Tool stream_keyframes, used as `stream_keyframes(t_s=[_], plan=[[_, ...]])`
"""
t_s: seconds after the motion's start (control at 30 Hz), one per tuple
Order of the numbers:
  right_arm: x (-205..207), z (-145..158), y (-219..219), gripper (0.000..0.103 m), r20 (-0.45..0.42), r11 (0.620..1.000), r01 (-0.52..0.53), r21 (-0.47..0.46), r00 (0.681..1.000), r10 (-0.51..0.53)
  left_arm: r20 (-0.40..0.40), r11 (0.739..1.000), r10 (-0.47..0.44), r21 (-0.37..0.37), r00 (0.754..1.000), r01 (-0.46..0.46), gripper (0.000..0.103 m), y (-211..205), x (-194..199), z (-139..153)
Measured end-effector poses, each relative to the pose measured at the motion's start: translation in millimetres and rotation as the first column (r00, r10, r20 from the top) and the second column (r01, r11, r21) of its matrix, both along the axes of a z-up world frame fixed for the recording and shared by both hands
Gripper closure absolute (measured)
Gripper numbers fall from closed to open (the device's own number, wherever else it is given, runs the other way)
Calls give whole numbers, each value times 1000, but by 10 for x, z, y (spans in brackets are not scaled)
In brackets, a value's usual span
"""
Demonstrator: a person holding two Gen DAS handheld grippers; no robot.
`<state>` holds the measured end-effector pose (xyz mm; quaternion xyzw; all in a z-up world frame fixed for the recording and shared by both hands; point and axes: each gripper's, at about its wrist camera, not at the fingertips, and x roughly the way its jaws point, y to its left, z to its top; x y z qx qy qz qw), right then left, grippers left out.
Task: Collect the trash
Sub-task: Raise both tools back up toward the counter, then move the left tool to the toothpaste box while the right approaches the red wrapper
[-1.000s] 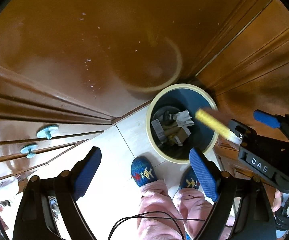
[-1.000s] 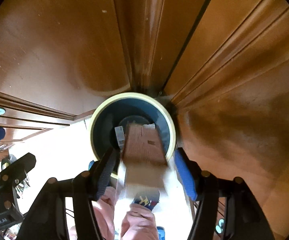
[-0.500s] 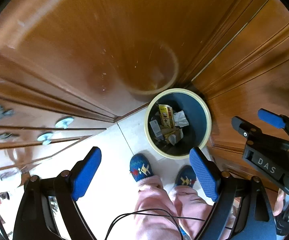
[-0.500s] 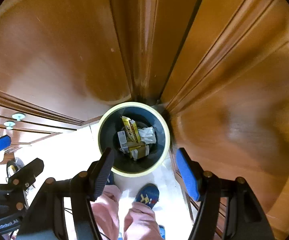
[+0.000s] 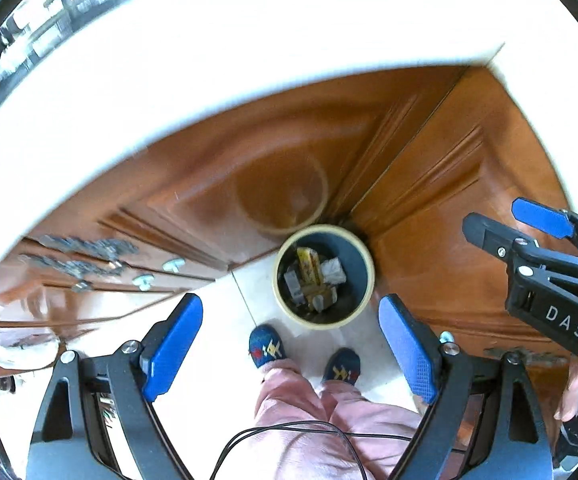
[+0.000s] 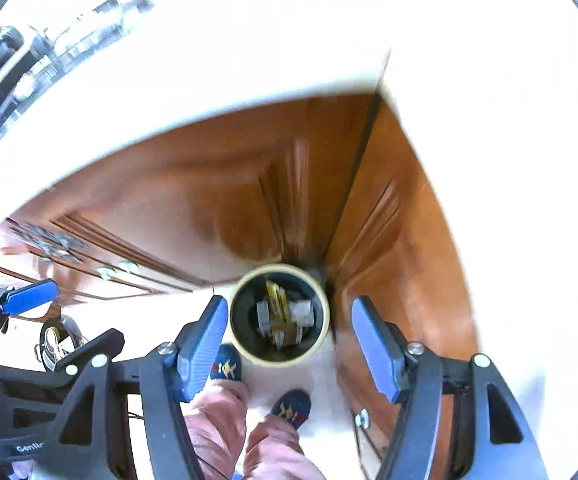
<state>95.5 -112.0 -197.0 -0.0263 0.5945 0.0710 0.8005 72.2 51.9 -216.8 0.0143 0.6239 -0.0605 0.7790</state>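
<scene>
Bin of trash, below empty tongs

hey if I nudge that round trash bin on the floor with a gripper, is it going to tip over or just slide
Probably slide. The trash bin stands upright on smooth pale floor tile, which likely gives little grip. It looks wide for its depth, so tipping seems unlikely. Only some boxes and crumpled paper lie inside, so it is probably light and may skid toward the wooden cabinets beside it.
</scene>
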Motion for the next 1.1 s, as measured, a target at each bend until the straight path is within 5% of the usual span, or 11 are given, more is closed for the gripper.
stream_keyframes(t_s=[0.47,0.87,1.1], plan=[[103,1151,-138,38,236,998,-64,20,970,57,256,999,31,15,966,-36,14,-118,184,1442],[459,1818,-146,38,379,995,-96,-11,921,93,348,998,41,21,937,-52,14,-144,480,2122],[969,1984,-51,38,404,996,-82,-40,910,91,387,1000,15,14,922,-22,14,15,1124,2431]])
